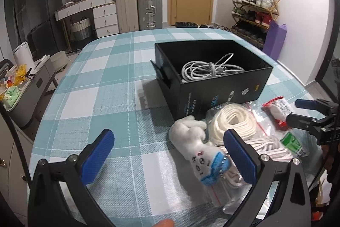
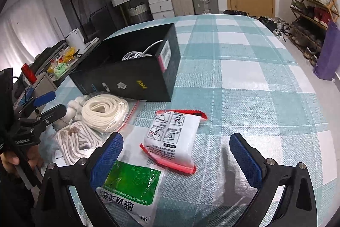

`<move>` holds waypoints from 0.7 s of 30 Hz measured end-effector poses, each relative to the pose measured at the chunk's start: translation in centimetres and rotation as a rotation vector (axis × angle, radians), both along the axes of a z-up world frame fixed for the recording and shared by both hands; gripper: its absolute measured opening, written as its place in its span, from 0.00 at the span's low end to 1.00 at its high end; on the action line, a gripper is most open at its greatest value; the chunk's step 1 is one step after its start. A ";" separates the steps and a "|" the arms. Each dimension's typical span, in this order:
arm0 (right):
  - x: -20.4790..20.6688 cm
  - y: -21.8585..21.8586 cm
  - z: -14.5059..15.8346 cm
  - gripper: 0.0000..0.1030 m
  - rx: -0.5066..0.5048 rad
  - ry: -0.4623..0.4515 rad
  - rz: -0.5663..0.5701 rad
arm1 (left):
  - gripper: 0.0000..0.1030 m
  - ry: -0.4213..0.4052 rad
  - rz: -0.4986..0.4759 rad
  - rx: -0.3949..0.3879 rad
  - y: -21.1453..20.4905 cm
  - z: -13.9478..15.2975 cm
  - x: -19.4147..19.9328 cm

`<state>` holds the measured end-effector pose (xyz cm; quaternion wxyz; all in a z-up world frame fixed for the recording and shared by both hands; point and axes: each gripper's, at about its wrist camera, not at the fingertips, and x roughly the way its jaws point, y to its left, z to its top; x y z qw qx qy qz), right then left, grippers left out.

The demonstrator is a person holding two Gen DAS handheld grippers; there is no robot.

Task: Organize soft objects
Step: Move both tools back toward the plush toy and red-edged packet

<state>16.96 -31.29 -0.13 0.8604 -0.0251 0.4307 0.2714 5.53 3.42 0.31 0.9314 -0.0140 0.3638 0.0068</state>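
Left tool (image 1: 167, 154) spread wide and empty over plush toy (image 1: 195, 146), right tool (image 2: 176, 154) equally wide, empty, above white packet (image 2: 172, 137).

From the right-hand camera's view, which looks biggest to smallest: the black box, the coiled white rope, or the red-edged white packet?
1. black box, clearly the largest.
2. and 3. coiled white rope and red-edged white packet look about alike; the packet lies nearer the camera, so I won't rank them.

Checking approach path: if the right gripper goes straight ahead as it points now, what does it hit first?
Most likely the white pouch with red edges, lying on the checked tablecloth ahead of the open right gripper. Beyond it stands the black box. Depth is hard to judge.
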 end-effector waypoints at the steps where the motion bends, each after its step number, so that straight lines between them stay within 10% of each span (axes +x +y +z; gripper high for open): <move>1: 0.0 0.1 0.0 0.99 -0.009 -0.009 0.000 | 1.00 0.005 0.004 0.000 0.1 -0.2 0.1; 21: 1.0 0.6 -1.0 0.77 -0.032 0.013 -0.008 | 1.00 0.100 0.035 -0.060 1.9 -1.7 0.9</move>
